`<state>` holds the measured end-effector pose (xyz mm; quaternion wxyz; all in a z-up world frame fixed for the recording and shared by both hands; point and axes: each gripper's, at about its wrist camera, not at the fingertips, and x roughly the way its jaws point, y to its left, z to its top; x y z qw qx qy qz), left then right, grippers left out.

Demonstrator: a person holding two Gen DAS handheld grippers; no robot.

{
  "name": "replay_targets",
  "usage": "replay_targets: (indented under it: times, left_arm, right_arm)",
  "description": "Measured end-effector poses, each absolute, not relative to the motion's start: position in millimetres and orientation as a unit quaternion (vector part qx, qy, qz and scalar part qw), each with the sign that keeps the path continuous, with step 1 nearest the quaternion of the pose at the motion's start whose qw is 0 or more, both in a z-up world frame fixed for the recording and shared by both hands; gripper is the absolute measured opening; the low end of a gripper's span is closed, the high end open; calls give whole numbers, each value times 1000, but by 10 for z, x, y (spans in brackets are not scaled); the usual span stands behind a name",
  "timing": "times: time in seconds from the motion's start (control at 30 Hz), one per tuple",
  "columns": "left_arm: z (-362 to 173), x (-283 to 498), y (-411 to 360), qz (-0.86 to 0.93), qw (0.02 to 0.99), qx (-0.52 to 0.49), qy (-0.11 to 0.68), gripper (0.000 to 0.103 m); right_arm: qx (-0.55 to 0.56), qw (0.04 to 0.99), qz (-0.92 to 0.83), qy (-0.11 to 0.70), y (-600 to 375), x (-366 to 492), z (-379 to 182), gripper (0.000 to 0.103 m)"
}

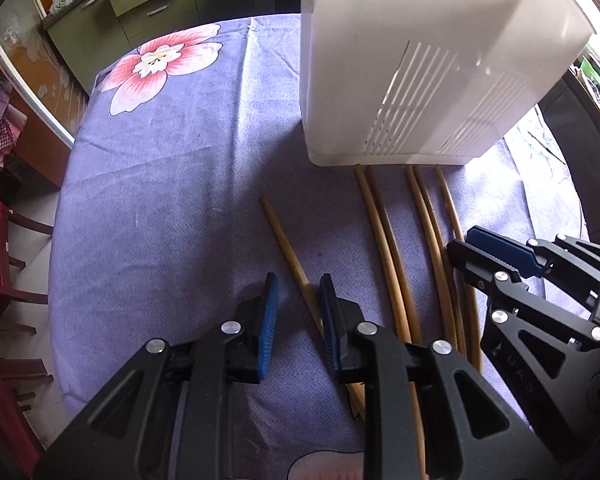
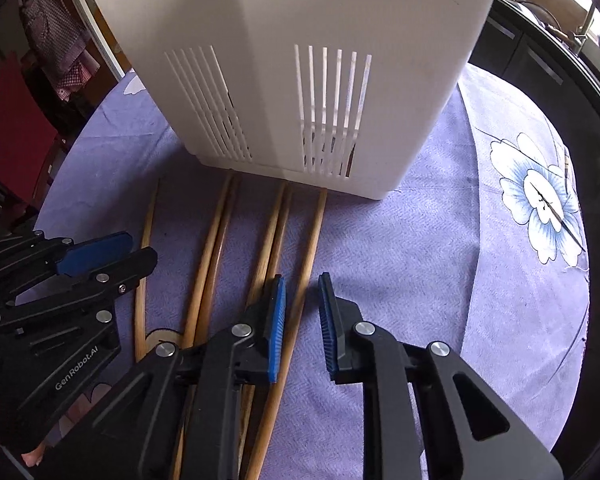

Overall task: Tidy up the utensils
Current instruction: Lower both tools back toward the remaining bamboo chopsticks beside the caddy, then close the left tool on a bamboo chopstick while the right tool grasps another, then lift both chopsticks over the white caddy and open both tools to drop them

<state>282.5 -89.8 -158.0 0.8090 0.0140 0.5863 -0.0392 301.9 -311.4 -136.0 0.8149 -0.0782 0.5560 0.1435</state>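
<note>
**Chopsticks lay before white slotted holder**

Chopsticks of pale bamboo (image 2: 204,264) lay on the purple floral tablecloth (image 1: 160,200). Left gripper (image 1: 298,312), marked "GenRobot.AI", straddled one stick (image 1: 288,248), jaws narrowly apart. Right gripper (image 2: 302,312) likewise straddled another (image 2: 312,240), untouched.

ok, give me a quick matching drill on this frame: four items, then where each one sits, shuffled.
Items:
1. white slotted bin
2. lone slanted chopstick
3. end chopstick of the row
4. pink flower print

Places:
a. between the pads of the right tongs
b. upright on the purple cloth, at the chopsticks' far ends
c. between the pads of the left tongs
d. on the cloth's far side, away from both tongs

Pairs: 1-b, 2-c, 3-a, 4-d
</note>
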Motion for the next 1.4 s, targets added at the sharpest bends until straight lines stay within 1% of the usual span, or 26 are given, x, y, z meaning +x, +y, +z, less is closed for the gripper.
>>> replay_targets:
  times: [0.03, 0.07, 0.1, 0.2, 0.27, 0.47, 0.63, 0.83, 1.17, 1.4]
  left_arm:
    - [-1581, 2833, -902, -37, 809, 14, 587, 21]
    - [-1584, 2840, -914, -34, 809, 17, 587, 21]
    - [-1587, 2843, -928, -32, 810, 21, 585, 21]
    - [-1587, 2845, -956, -30, 812, 25, 583, 20]
    - [-1585, 2844, -957, -37, 812, 26, 582, 12]
    - [-1520, 2839, -915, -45, 814, 12, 579, 6]
    - [-1263, 2736, -913, -53, 834, 18, 548, 6]
    - [-859, 2536, -924, -67, 861, 24, 503, 6]
    - [-342, 2210, -956, -88, 890, 33, 447, 5]
    - [-100, 2009, -1004, -99, 901, 43, 421, 5]
  right_arm:
    - [-79, 816, 145, 554, -3095, 3008, -1370, 13]
    - [-78, 816, 146, 555, -3086, 3003, -1378, 9]
    - [-74, 816, 147, 554, -3103, 3003, -1373, 8]
    - [-62, 819, 150, 550, -3150, 2979, -1372, 6]
    - [-47, 820, 157, 548, -3327, 2964, -1304, 6]
    - [-12, 841, 173, 513, -3596, 2855, -928, 7]
    - [14, 861, 189, 471, -3795, 2670, -512, 7]
    - [28, 880, 197, 432, -4027, 2439, -156, 7]
    - [32, 893, 208, 397, -4176, 2199, 188, 7]
    - [24, 900, 212, 380, -4144, 2033, 291, 7]
